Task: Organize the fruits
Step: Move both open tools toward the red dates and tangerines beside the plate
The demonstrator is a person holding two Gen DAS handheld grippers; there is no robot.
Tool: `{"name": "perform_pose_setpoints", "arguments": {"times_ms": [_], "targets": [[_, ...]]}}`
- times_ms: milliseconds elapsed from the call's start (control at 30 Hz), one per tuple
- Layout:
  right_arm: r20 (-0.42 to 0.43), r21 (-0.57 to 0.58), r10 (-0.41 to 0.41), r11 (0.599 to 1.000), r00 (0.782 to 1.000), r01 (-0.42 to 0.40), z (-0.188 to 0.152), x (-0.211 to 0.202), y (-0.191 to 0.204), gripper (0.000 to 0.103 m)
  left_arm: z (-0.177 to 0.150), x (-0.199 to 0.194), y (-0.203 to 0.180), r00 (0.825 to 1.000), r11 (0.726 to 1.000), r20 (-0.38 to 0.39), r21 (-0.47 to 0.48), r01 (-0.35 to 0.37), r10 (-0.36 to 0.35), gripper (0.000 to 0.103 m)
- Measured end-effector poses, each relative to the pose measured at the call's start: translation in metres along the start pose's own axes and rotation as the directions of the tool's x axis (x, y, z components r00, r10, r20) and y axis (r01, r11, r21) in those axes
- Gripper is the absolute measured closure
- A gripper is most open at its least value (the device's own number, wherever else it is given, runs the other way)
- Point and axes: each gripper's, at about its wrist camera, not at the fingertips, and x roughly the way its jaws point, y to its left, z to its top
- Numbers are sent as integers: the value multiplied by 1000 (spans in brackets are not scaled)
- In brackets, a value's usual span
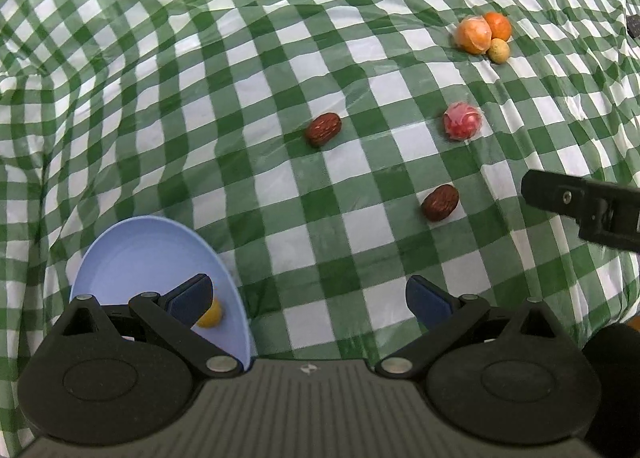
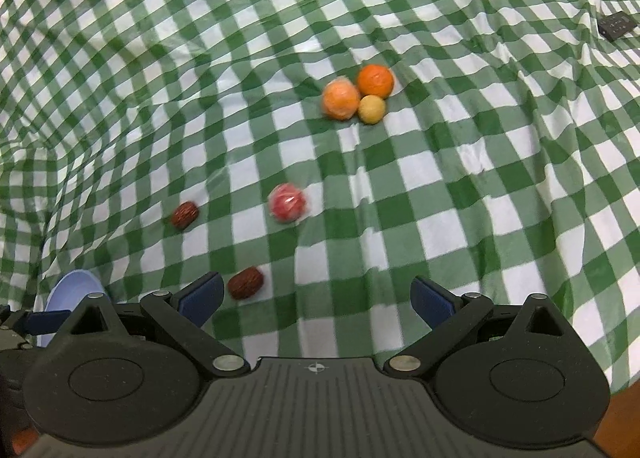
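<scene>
On the green checked cloth lie two brown dates (image 1: pixel 323 128) (image 1: pixel 440 202), a red fruit in clear wrap (image 1: pixel 462 121), and a far cluster of two oranges (image 1: pixel 474 34) (image 1: pixel 498 25) with a small yellow fruit (image 1: pixel 499 50). A blue plate (image 1: pixel 132 258) at lower left holds a small yellow fruit (image 1: pixel 210 314), partly hidden by my left finger. My left gripper (image 1: pixel 310 298) is open and holds nothing. My right gripper (image 2: pixel 316 298) is open too, with the near date (image 2: pixel 246 283) just ahead of its left finger. The wrapped red fruit (image 2: pixel 287 203) and the orange cluster (image 2: pixel 356 96) lie further ahead.
The cloth is wrinkled and falls away at the left and right edges. A dark remote-like object (image 2: pixel 618 24) rests at the far right. The right gripper's finger (image 1: pixel 580 206) juts in from the right edge of the left wrist view. The blue plate's edge (image 2: pixel 72 290) shows at lower left.
</scene>
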Motion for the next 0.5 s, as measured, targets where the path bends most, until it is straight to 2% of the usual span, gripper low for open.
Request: {"name": "perform_pose_setpoints", "arguments": {"times_ms": [167,500], "targets": [[28,-15,-14,1000,1000,14,11,7,-10,4,8,8,-6,1000,1000,-1,5,10,-10,0],[102,-31,-95,995,990,99,42,29,-43,4,29,25,-23,999,999,14,20,48,-48,0]]}}
